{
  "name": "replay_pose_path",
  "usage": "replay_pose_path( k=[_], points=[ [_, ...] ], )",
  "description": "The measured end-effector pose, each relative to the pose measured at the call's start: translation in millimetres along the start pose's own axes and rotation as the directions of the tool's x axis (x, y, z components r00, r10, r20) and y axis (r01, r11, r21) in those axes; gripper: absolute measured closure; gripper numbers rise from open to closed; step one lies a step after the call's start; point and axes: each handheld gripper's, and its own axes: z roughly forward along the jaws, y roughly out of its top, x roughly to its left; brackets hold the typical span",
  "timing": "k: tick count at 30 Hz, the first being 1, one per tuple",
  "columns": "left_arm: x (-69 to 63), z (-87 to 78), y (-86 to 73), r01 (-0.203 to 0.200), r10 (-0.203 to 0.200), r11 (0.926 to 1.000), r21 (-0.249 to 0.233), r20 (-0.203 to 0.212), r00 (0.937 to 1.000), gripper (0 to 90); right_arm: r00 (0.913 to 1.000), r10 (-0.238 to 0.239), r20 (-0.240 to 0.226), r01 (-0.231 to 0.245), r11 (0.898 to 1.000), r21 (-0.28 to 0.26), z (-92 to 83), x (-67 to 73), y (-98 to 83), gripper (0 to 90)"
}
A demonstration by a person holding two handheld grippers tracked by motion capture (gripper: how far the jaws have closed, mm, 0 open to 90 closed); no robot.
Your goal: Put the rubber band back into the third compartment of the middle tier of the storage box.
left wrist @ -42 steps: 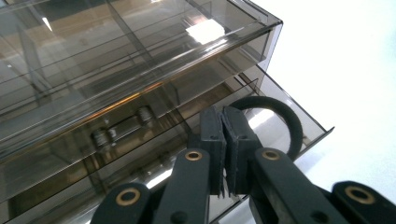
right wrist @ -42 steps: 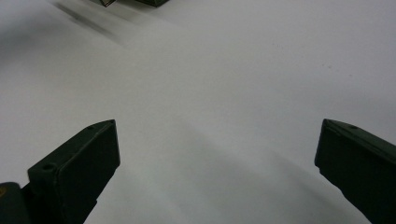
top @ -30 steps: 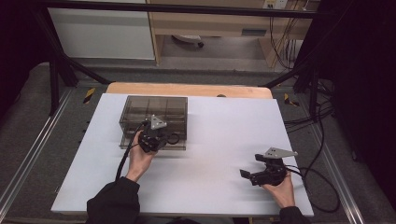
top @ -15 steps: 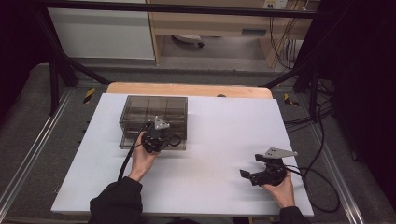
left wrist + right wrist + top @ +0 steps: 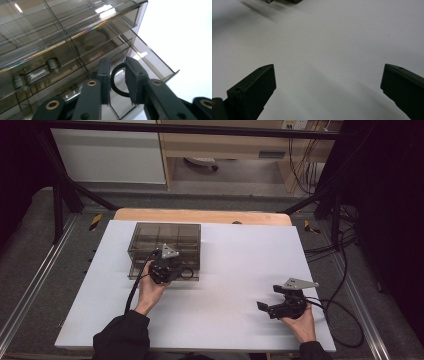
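L tongs (image 5: 117, 82) sit at the front of the smoky plastic drawer box (image 5: 165, 240), jaws a little apart w/ the black ring pull (image 5: 117, 83) of a drawer between them. They've just been opening; pads look off the ring now, a thin gap each side, so no real pinch. Drawer (image 5: 150, 62) is slid partway out, its corner sticking out to the right of the tongs over the white desk (image 5: 240, 270). Up-left of the tongs, inside another compartment, a small cylindrical part (image 5: 37, 73) lies behind the plastic.

Risks from here, as I judge:
- Ring sits in the gap. If the hand backs off at an angle, a jaw can hook the ring and drag the drawer further, maybe right out of the box.
- Box looks light, nothing pinning it. Any snag prob slides or tips it toward the person.
- Drawer hangs out past the box front; a bump from the L hand (image 5: 147, 290) could knock it crooked in its slot.

R tongs (image 5: 272, 306) rest well off to the right near the desk's near edge, spread wide, nothing between them, too far away to steady the box if it shifts.
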Motion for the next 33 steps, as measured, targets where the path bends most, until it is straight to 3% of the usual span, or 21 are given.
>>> replay_pose_path(
  k=[7,16,28,30,32,33],
  points=[
    [2.2,-13.0,-2.2,-0.013,0.013,0.9998,-0.012,0.032,0.9994,58.2,1.0,0.003,-0.001,-0.003,1.0,0.0,-0.4,0.1,0.1,0.6],
    [8.1,-29.1,-10.5,-0.029,0.03,0.999,-0.033,0.033,0.999,41.0,1.0,0.006,0.0,-0.006,1.0,0.0,-0.8,0.2,0.2,0.6],
    [17.4,-42.0,-28.2,-0.031,0.034,0.9982,-0.05,0.049,0.9982,26.1,1.0,0.01,-0.001,-0.01,1.0,-0.001,-1.1,0.3,0.3,0.6],
    [19.6,-44.0,-31.4,-0.044,0.047,0.9972,-0.061,0.06,0.9971,24.0,1.0,0.01,-0.001,-0.01,1.0,-0.001,-1.2,0.2,0.3,0.6],
    [22.1,-44.8,-34.0,-0.08,0.086,0.9934,-0.082,0.075,0.9934,21.9,1.0,0.009,-0.002,-0.009,1.0,-0.003,-1.2,0.2,0.3,0.6],
    [21.8,-47.3,-36.6,-0.066,0.07,0.9952,-0.072,0.059,0.9958,20.5,1.0,0.008,-0.002,-0.008,1.0,-0.002,-1.3,0.1,0.3,0.6]
  ],
)
